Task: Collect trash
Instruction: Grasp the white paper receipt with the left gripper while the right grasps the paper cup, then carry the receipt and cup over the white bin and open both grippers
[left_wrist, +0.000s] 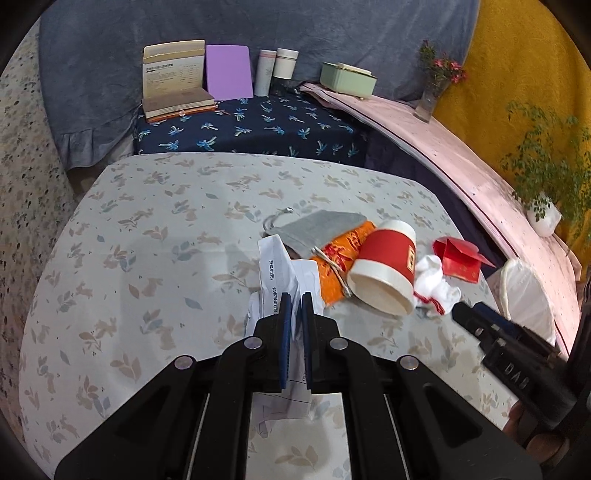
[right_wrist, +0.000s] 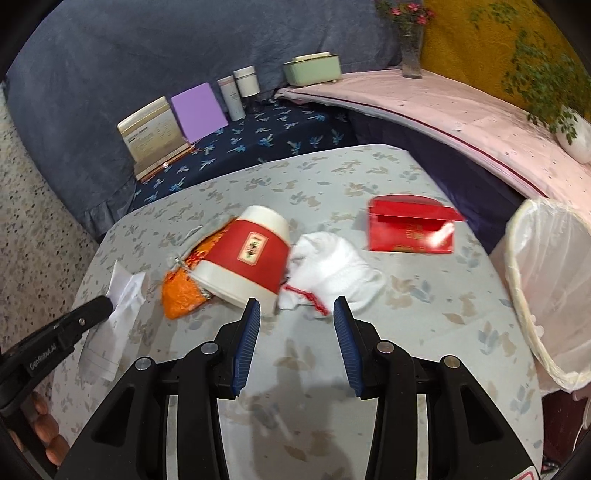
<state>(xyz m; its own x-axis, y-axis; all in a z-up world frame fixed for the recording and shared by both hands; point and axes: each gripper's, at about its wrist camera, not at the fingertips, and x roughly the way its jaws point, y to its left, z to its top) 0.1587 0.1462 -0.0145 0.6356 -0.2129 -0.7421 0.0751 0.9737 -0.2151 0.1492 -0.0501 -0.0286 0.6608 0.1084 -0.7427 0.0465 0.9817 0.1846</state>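
Paper (left_wrist: 280, 273), white and printed, pinched between pressed-together fingers (left_wrist: 285, 321) of left gripper (left_wrist: 295, 314), lifted just above the table (left_wrist: 147, 258). Probably mid-carry, with the lined bin (right_wrist: 543, 295) at far right as likely target; calls for a swing rightward over the red-banded paper cup (right_wrist: 247, 258) and white sock (right_wrist: 332, 273). Right gripper (right_wrist: 295, 317) spread, empty, hovering near the sock. Bin bottom cut off; red envelope (right_wrist: 410, 229) blurred.
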